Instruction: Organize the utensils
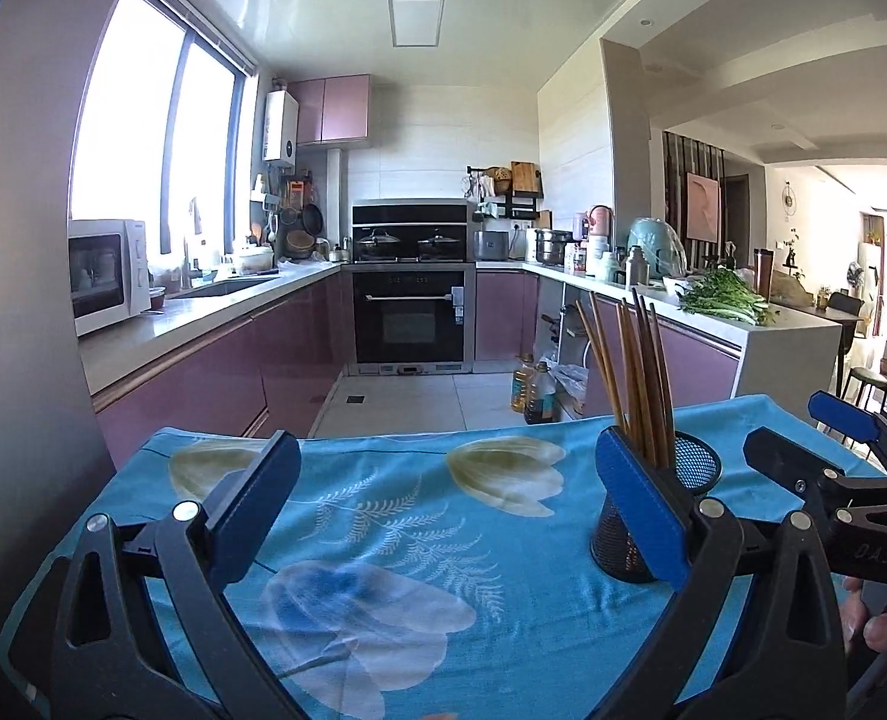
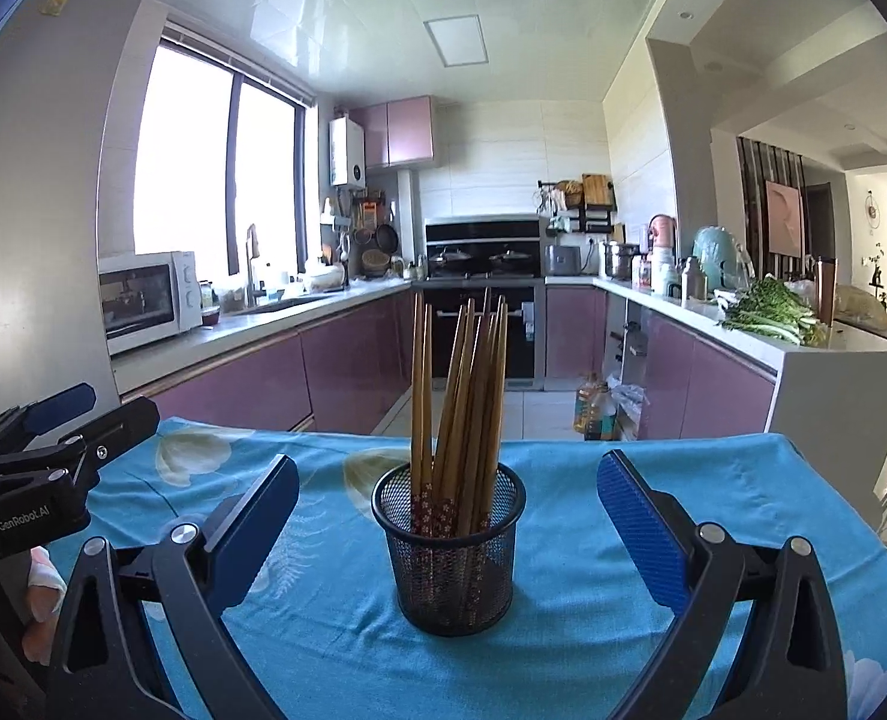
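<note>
A black mesh cup (image 2: 452, 558) stands upright on the blue floral tablecloth (image 2: 563, 648), holding several wooden chopsticks (image 2: 461, 402). My right gripper (image 2: 446, 510) is open and empty, its blue pads wide apart on either side of the cup, a little short of it. In the left wrist view the cup (image 1: 692, 474) sits behind my right-hand pad, with the chopsticks (image 1: 629, 378) sticking up. My left gripper (image 1: 443, 492) is open and empty over bare cloth, left of the cup. Each gripper also shows in the other's view: the right one (image 1: 803, 438) and the left one (image 2: 95, 414).
The small table with the cloth (image 1: 413, 540) stands in a kitchen. Its far edge drops to the tiled floor. Purple cabinets, a microwave (image 2: 143, 300), an oven (image 1: 410, 312) and a counter with greens (image 2: 773, 312) lie beyond. Oil bottles (image 1: 533, 390) stand on the floor.
</note>
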The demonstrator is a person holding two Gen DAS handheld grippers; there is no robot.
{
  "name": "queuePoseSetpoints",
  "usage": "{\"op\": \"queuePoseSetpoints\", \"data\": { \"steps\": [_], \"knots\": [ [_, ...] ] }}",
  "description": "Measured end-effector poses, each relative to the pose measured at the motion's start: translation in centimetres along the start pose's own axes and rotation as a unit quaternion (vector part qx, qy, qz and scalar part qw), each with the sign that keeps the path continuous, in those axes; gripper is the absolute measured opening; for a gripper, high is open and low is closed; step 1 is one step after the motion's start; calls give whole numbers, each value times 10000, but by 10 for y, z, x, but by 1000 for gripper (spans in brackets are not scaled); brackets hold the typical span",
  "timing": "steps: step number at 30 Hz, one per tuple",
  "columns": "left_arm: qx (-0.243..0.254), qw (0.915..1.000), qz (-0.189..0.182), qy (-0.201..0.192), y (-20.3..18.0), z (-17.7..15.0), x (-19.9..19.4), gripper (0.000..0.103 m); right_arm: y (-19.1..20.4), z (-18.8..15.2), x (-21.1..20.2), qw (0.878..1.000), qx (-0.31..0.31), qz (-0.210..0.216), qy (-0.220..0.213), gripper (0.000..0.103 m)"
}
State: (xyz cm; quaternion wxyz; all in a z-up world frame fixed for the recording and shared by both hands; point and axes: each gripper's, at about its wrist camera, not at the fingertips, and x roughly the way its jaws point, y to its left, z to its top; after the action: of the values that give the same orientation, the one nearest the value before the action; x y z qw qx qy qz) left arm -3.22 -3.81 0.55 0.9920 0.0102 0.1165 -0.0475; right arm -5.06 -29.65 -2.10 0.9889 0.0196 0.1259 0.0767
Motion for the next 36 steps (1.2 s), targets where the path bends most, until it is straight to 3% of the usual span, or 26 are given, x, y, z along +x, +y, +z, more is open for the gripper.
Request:
{"op": "queuePoseSetpoints", "data": {
  "steps": [10,36],
  "knots": [
    [-102,9997,104,-174,3,-1,-12,97,7,0,-12,9993,-30,-125,-361,96],
    [-73,9989,249,-388,-2,2,-25,97,8,-2,-11,9992,29,-134,-373,96]
  ]
}}
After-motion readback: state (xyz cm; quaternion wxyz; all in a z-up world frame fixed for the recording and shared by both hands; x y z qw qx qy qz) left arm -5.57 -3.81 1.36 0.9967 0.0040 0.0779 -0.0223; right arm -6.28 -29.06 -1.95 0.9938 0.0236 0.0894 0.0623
